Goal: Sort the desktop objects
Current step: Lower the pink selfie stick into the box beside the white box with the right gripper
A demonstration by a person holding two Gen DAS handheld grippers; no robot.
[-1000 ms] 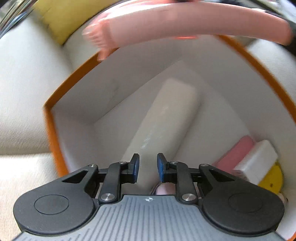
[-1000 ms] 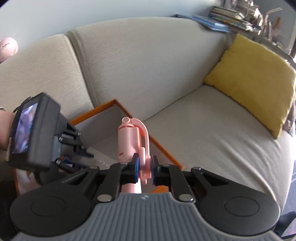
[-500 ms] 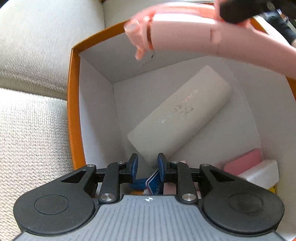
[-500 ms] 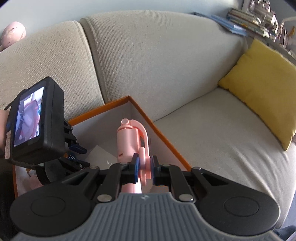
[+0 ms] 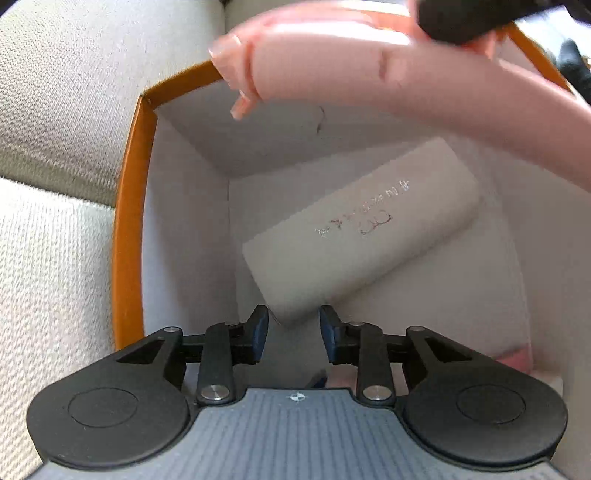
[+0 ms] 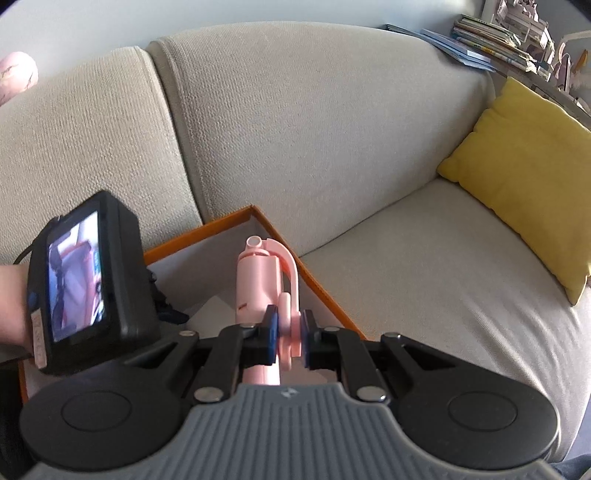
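An orange-rimmed white box sits on a beige sofa. A long white case lies slanted on its floor. My left gripper points down into the box over the case's near end, its jaws opening with nothing between them. A sliver of something blue shows under the gripper body. My right gripper is shut on the curved handle of a pink cylinder, held over the box's right rim. That pink cylinder crosses the top of the left wrist view.
A pink item lies at the box's near right corner. The left gripper's small screen stands close to the left of the pink cylinder. A yellow cushion leans at the sofa's right end. Books are stacked behind the backrest.
The left jaws have widened, and the blue item seen between them half a second ago has dropped out of the gap. The left view rolled and shifted over the box. The pink cylinder came lower.
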